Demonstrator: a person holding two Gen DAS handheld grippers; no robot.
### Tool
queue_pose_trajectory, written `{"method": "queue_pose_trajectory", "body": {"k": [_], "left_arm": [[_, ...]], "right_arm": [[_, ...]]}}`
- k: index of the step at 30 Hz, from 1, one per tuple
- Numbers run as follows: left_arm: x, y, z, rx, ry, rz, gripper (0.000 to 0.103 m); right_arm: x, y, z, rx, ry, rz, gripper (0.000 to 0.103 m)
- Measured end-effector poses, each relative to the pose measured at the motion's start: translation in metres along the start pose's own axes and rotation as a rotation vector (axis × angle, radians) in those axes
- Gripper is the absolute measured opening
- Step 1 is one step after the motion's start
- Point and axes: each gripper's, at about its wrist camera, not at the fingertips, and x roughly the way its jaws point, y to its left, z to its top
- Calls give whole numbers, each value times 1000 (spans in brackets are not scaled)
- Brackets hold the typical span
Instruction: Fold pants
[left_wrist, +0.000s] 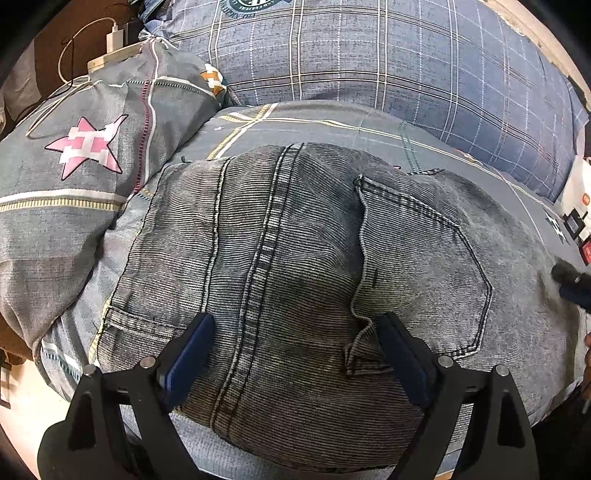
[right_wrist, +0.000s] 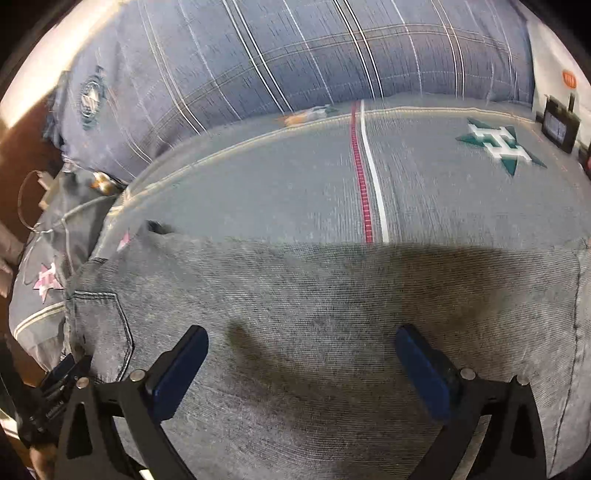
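Observation:
Grey washed denim pants (left_wrist: 295, 229) lie flat on the bed, seat up, showing the centre seam and a back pocket (left_wrist: 424, 266). My left gripper (left_wrist: 294, 318) stands open just over the waist end; its blue pads (left_wrist: 192, 350) straddle the seam, and a small ridge of denim rises beside the right finger. In the right wrist view the leg part of the pants (right_wrist: 314, 314) fills the lower half. My right gripper (right_wrist: 301, 332) is open wide above it, with only flat cloth between the fingers. The left gripper's body (right_wrist: 62, 373) shows at the lower left there.
A pillow with a pink star (left_wrist: 88, 151) lies left of the pants. A bunched blue plaid duvet (left_wrist: 369, 66) lies behind them. The grey bed sheet (right_wrist: 406, 177) bears a green star (right_wrist: 498, 144). A charger and cable (left_wrist: 114, 37) and a small black device (right_wrist: 557, 125) sit at the bed's sides.

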Motion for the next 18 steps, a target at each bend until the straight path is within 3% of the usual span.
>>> {"method": "queue_pose_trajectory", "body": {"k": [5,7,9,11,13,17,18], "left_arm": [[2,-1,-1,12,-8,-7,95],[2,-2,-1,12,-14,-6,96],[1,-3,-2,19,-21,-6,96],[1,-3,-2,16,-24,-5,96],[1,-3,-2,18,-23,-2,96],[1,-6,-3,16,-28,11,97],[0,-6,-2,14,-24,14,97]], "right_arm": [[-14,-6,2,63,-61,39,102],[5,-17,0,71,5,25,102],[-5,-12,-1,52,-26,12,102],[-22,-10,-3,50,-83,86,102],[-32,-14,-7,57,-128,59,102],[-9,-36,-19,105,-40,40,102],[-9,-38,-20,101,-52,51,102]]}}
